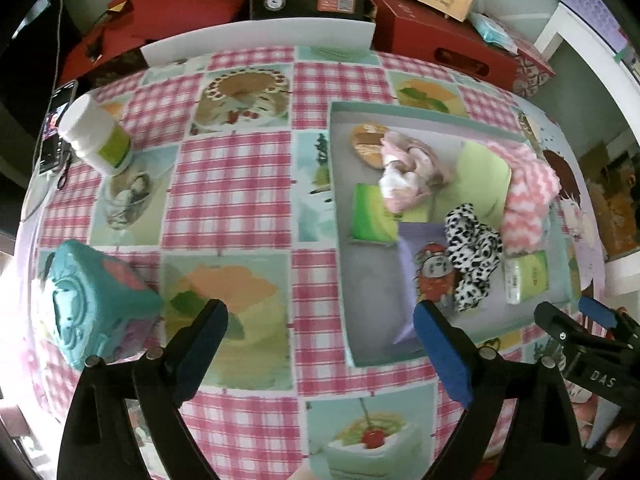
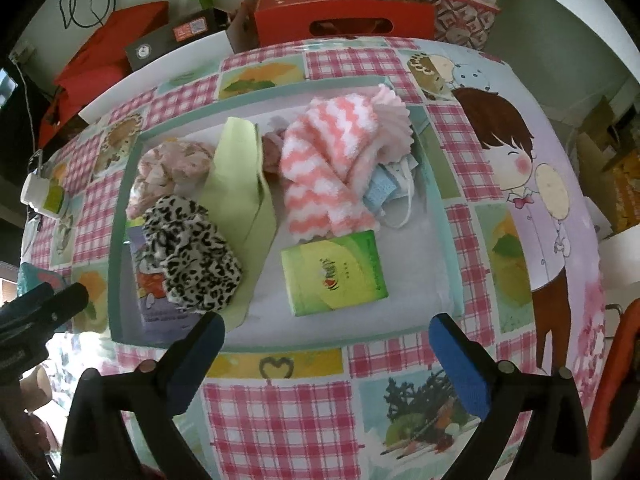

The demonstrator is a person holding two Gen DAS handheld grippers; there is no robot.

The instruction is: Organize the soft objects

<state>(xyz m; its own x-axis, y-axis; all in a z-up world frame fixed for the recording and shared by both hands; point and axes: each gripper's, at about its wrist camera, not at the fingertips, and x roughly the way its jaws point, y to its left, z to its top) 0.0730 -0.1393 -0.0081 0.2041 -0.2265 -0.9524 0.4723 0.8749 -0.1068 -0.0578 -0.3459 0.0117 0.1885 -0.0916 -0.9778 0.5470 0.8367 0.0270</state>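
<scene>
Now | both hand-held grippers empty, jaws apart | striped sock point(image 2: 320, 168) lengthwise in tray point(image 2: 120, 248)

- I'm in a lived-in home room: my table point(image 1: 240, 184) wears a pink gingham cloth printed with cakes and a cartoon child point(image 2: 516, 168).
- Behind it, red gift boxes point(image 2: 344, 20) and cushions point(image 1: 180, 4) pile against the wall.
</scene>
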